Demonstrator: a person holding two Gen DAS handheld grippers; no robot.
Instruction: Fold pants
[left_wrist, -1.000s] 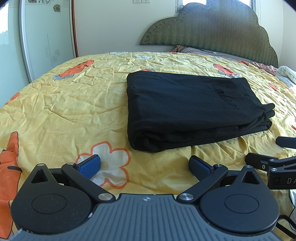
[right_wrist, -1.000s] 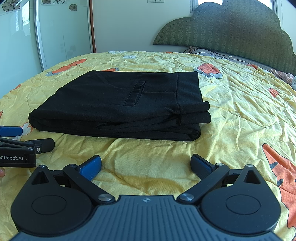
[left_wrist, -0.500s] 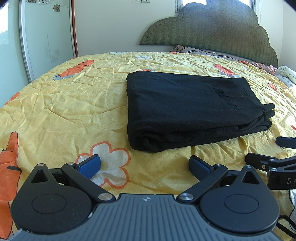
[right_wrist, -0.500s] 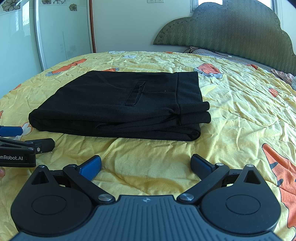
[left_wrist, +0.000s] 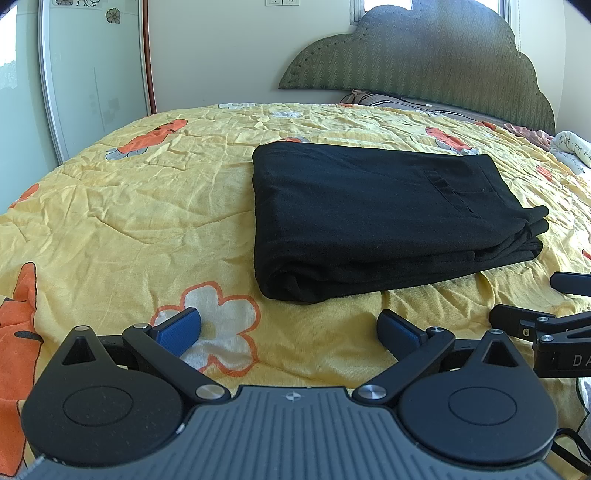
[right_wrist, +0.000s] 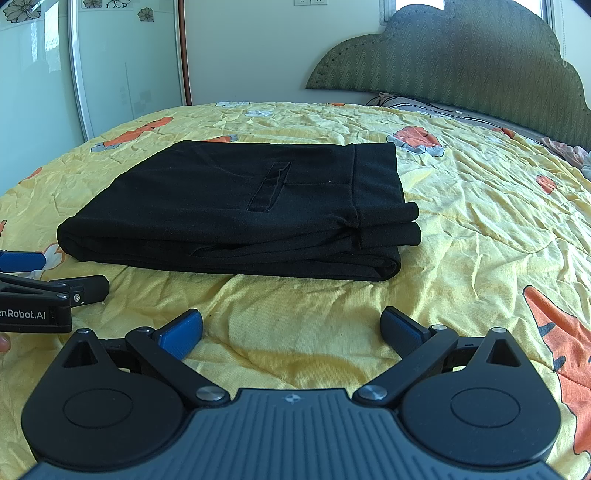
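Black fabric pants (left_wrist: 388, 221), folded into a rectangle, are laid on a bed's wrinkled yellow flower-print quilt (left_wrist: 129, 221) before a green padded headboard (left_wrist: 424, 62). Left gripper (left_wrist: 290, 326) and right gripper (right_wrist: 291, 326) are held near, fingers spread wide, empty.

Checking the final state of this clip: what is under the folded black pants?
The black pants lie in stacked layers directly on the yellow flowered bedspread, which shows on every side. Whatever is beneath or between the layers is hidden. Both grippers stay open, clear of them.
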